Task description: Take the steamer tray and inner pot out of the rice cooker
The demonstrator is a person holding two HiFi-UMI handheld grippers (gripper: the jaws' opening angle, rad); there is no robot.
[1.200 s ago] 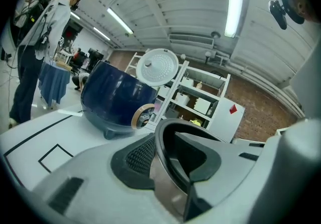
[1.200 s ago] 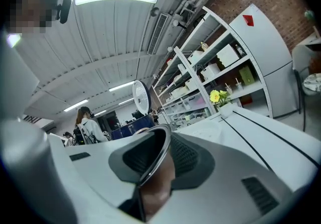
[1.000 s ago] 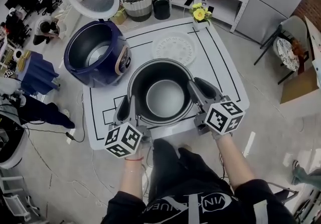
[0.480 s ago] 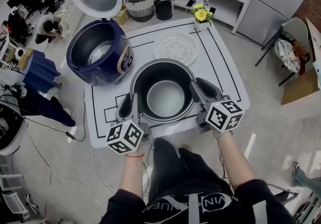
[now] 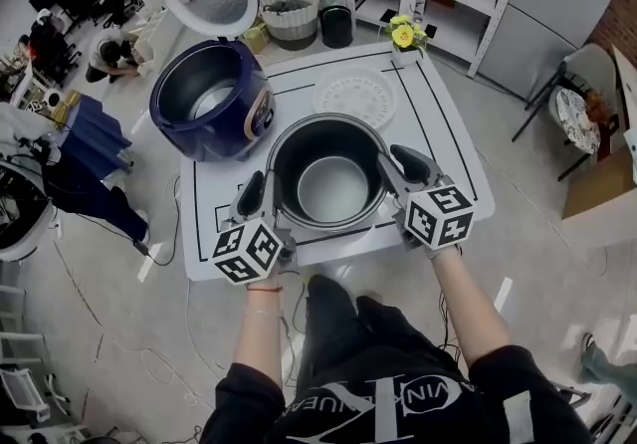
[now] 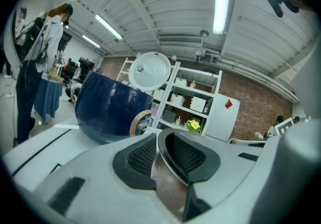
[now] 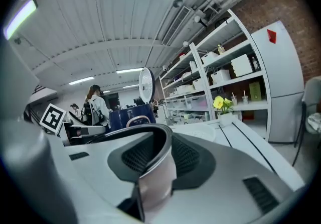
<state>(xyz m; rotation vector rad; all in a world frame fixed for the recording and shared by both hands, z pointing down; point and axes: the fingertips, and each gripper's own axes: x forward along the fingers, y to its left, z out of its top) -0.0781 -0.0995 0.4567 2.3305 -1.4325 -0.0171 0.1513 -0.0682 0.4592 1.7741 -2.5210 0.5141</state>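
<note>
A dark pot is held by its rim over the middle of the white table, apart from the blue cooker, which stands open at the far left. The left gripper is clamped narrowly on the rim's left side. The right gripper is set on the right side, where its jaws have just been opening; the rim is between them and the pads seem to be touching it.

A slip is judged the main risk. If the right grip is loosened further before the pot is borne by the table, the load would be left to one thin pinch on the left, and the pot could be tipped or dropped. Whether the base is already rested on the table cannot be told. The white tray, laid just beyond the pot, could also be struck if the pot is swung toward the far side.

The pot is seen as a deep, round, empty vessel, dark inside with a paler flat bottom. Its thin metal lip is rolled outward and its outer wall is smooth and shiny, so little purchase is offered to the pads.
</note>
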